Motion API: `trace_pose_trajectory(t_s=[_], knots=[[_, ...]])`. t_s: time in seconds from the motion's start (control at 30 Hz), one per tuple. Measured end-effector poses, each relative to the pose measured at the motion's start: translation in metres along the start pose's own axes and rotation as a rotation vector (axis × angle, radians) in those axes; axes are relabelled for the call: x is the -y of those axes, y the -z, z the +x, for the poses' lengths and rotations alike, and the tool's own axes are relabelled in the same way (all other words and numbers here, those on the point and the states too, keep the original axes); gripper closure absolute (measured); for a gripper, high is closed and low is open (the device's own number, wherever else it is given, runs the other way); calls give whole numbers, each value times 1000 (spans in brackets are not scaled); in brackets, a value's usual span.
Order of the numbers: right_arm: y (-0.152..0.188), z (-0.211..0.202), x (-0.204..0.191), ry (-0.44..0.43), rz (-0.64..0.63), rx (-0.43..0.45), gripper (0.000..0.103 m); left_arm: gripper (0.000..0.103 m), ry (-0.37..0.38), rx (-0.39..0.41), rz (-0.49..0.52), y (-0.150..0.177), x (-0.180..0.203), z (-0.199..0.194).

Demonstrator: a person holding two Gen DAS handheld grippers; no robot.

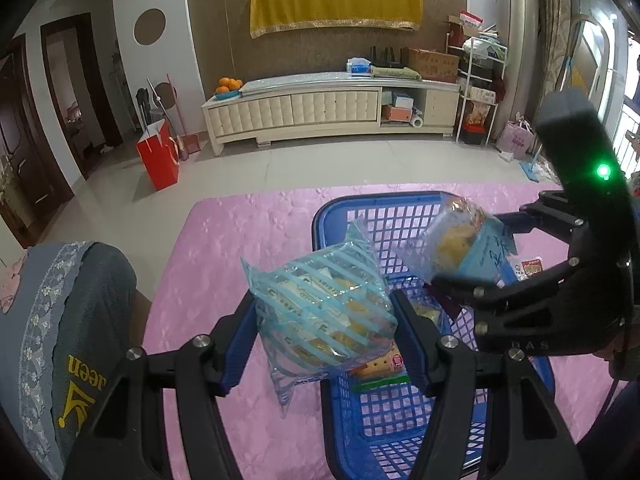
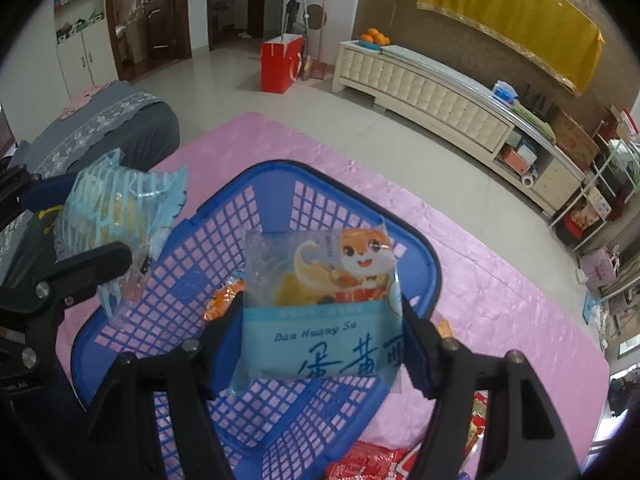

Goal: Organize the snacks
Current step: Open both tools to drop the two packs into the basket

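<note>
My left gripper [image 1: 324, 332] is shut on a clear snack packet with light blue stripes [image 1: 324, 312], held over the left rim of the blue mesh basket [image 1: 340, 216]. My right gripper [image 2: 324, 340] is shut on a light blue egg-yolk pastry packet with a cartoon fox [image 2: 320, 304], held above the basket [image 2: 360, 200]. In the left wrist view the right gripper [image 1: 452, 280] shows at the right with its packet [image 1: 456, 240]. The striped packet [image 2: 116, 216] shows at the left of the right wrist view. An orange snack [image 2: 224, 300] and a cracker packet [image 1: 380, 364] lie in the basket.
The basket sits on a table with a pink cloth [image 1: 224, 248]. Red snack packets [image 2: 368, 460] lie on the cloth by the basket's near right side. A grey cushioned seat [image 1: 60, 320] stands to the left. A cream TV cabinet [image 1: 328, 108] and a red bag [image 1: 158, 156] stand beyond on the floor.
</note>
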State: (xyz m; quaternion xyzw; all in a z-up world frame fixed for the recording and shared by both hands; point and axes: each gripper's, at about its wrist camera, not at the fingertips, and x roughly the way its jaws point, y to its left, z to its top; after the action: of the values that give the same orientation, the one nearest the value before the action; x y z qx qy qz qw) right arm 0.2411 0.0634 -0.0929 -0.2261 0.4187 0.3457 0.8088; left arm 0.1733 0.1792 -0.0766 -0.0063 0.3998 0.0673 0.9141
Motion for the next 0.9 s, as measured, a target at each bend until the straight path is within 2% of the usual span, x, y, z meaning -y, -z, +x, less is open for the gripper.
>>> trace_pose_trajectory(t_s=[0.07,0.2,0.33,0.63,0.9], knots=[[1,3,0,-7,10,-23,19,41,-3,-6,-2,1,0,0],[7,-12,12,22,66,27,10,41,-3,-12,-10,1,1,-3],[11,-30,24,11,130,39,10,41,5,-9,-7,-1,4,-8],[30,-68,19,43,138,72,10,41,38,2,34,0,26,-27],[44,-86,23,72,161,85,10,41,81,-3,65,7,46,-31]])
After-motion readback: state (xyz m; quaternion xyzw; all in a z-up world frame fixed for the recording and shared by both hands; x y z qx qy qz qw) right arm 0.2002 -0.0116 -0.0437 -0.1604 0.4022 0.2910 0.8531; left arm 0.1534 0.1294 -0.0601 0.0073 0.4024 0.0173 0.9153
